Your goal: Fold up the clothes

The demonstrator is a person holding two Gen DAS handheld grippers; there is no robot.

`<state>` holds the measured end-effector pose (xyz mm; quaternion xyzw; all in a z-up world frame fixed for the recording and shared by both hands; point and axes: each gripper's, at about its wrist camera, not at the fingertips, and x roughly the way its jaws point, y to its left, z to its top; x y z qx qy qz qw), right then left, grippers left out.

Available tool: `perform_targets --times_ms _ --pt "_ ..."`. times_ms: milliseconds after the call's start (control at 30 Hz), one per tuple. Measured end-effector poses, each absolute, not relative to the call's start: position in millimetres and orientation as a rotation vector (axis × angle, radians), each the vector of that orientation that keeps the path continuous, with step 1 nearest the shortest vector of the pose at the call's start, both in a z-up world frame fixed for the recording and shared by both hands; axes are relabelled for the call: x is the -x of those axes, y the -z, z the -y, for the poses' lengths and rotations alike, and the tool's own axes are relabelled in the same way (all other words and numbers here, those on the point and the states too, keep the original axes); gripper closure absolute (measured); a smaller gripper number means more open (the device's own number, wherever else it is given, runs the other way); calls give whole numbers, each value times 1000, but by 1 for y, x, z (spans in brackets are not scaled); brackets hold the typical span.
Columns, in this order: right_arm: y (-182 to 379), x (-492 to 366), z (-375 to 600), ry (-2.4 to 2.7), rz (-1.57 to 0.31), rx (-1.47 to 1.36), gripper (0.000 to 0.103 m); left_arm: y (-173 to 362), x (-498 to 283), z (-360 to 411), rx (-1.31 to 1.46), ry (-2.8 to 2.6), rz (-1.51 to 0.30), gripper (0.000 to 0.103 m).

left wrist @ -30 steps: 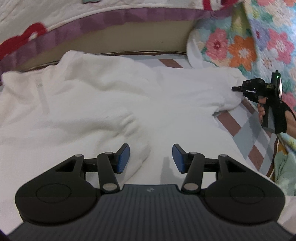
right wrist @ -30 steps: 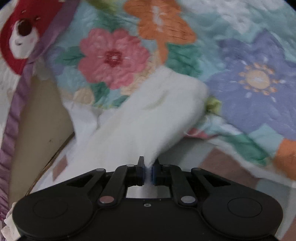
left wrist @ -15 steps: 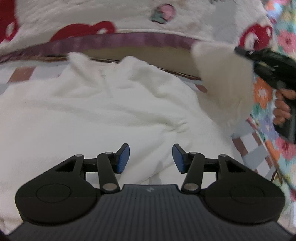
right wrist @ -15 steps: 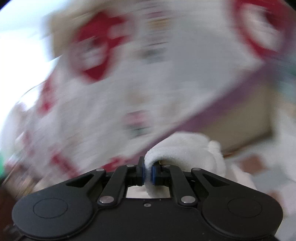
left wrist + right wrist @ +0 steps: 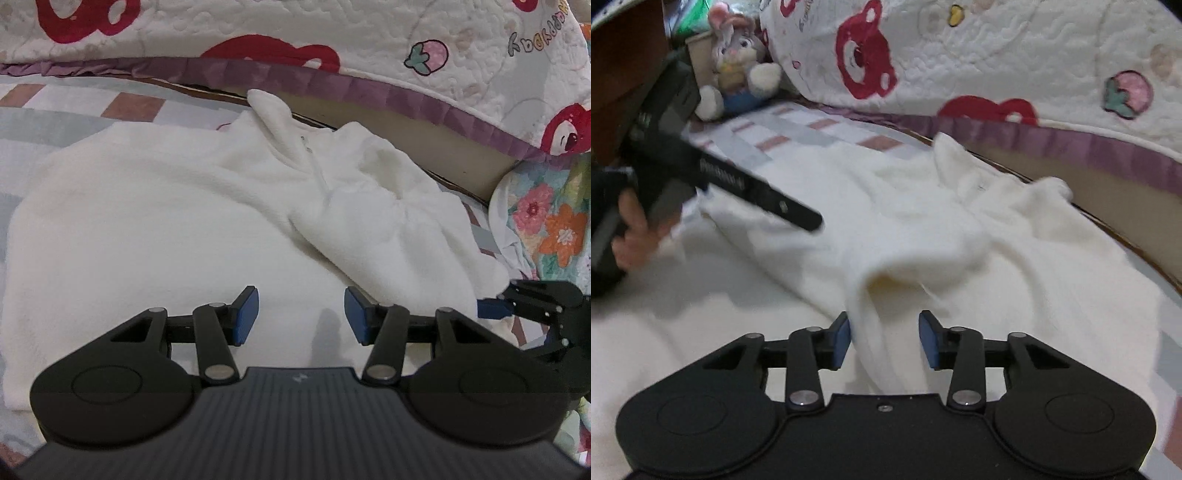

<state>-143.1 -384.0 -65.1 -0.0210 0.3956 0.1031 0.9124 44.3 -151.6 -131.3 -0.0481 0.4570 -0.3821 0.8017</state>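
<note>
A white fleece pullover (image 5: 155,229) lies spread on the bed, collar and zip (image 5: 314,162) toward the headboard side. One sleeve (image 5: 399,240) is folded across its body, and the sleeve's cuff (image 5: 897,273) lies between the fingers of my right gripper (image 5: 885,338), which is open and loose around it. In the left wrist view the right gripper (image 5: 493,308) sits at the cuff's end, far right. My left gripper (image 5: 301,312) hovers open over the lower body of the pullover, holding nothing. The left gripper (image 5: 720,177) shows in the right wrist view, with a hand (image 5: 628,236) on it.
A quilt with red bears (image 5: 295,29) and a purple trim (image 5: 332,85) rises behind the pullover. A floral quilt (image 5: 554,229) bunches at the right. A plush rabbit (image 5: 735,62) sits at the far end of the checked sheet (image 5: 74,110).
My right gripper carried the sleeve from the floral quilt side across the pullover's body, then opened and let the cuff go. The left gripper stayed open over the pullover.
</note>
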Motion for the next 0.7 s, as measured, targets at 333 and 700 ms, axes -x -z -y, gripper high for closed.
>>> perform_targets --times_ms 333,700 --pt "62 218 457 133 -878 128 53 110 -5 176 -19 940 -858 43" --pt "76 253 489 228 -887 50 52 104 27 205 -139 1013 -814 39"
